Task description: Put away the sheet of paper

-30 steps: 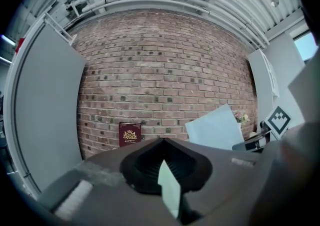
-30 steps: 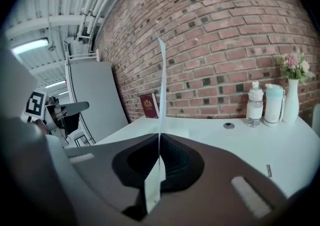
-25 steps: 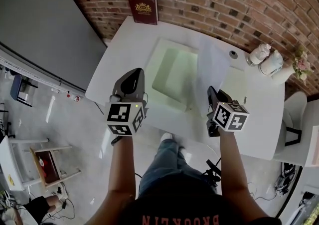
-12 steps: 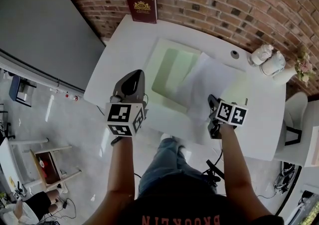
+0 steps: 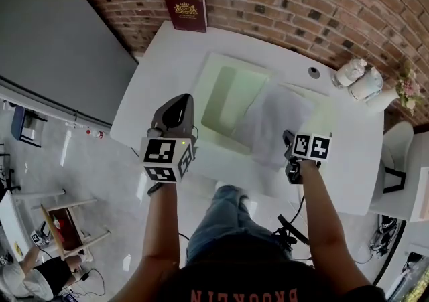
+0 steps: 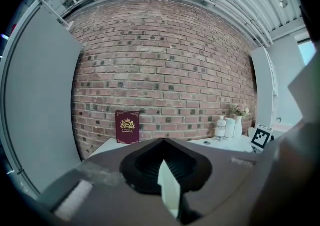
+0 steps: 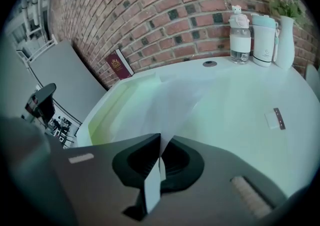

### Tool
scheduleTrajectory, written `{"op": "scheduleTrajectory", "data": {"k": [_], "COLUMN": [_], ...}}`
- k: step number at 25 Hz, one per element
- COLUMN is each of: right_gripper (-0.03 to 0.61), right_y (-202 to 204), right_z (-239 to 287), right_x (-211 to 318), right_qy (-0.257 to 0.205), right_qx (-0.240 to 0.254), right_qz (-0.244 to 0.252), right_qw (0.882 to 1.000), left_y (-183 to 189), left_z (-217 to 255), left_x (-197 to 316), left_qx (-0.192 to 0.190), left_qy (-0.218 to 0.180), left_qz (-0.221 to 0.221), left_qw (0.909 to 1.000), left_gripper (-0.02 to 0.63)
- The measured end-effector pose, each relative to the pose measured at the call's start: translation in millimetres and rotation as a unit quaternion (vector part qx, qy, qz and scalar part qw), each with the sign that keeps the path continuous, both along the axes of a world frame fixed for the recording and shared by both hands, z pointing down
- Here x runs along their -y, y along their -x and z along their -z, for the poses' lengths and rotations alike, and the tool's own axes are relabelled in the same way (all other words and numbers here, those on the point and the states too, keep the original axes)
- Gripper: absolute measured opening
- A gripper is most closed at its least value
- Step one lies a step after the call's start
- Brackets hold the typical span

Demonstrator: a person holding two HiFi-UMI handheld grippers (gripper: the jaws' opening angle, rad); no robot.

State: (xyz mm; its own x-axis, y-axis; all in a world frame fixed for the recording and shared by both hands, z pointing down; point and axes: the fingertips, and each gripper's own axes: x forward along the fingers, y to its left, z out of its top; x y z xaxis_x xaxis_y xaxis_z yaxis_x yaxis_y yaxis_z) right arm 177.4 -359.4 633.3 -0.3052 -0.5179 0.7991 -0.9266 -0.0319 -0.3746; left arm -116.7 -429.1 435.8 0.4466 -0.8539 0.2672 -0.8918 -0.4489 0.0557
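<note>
The sheet of paper (image 5: 278,120) lies partly over the right side of the pale green folder (image 5: 228,100). Its near edge is pinched tight between the closed jaws of the right gripper (image 7: 161,142), just off the folder's near right corner. The left gripper (image 6: 162,142) hangs at the folder's near left, jaws together on nothing. Behind the folder, a dark red book (image 5: 186,9) stands against the brick wall. Two bottles (image 5: 348,71) stand well off to the folder's right on the white table (image 5: 167,59).

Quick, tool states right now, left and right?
Left tool: shut on a thin pale strip; what it is cannot be told.
Right tool: shut on the sheet.
</note>
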Motion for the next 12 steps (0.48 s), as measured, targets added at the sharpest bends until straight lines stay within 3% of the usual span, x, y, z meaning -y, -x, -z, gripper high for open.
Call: {"op": "scheduleTrajectory", "data": {"k": [12], "right_gripper": [0.003], "right_y": [10.6], "right_z": [-16.7], "right_x": [29.2], "right_qy": [0.022], "right_qx": [-0.006], "right_qz": [0.043], "right_qw": [0.999], "left_y": [6.7], "left_z": [-13.6], "left_x": [7.9], "left_qx": [0.012], "left_qy": [0.016], "left_qz": [0.002], "left_qw": [0.9998], "left_gripper": [-0.008]}}
